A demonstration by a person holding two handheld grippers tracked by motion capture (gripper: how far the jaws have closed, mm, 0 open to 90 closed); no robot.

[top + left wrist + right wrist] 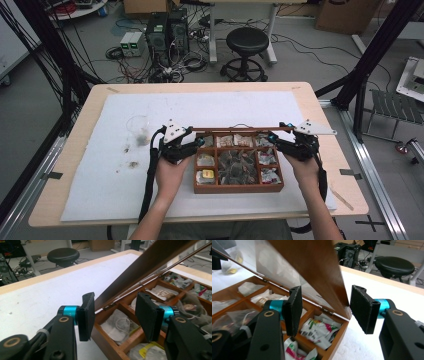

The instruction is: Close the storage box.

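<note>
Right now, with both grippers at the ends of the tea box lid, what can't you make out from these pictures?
- High view: whether the lid stands propped by itself; it shows edge-on.
- High view: print on the packets, too small.
- Left gripper view: the box's near compartments, behind the left gripper and cut by the bottom edge.
- Right gripper view: the back compartments, behind the raised lid; the right gripper stands open around its end.
</note>
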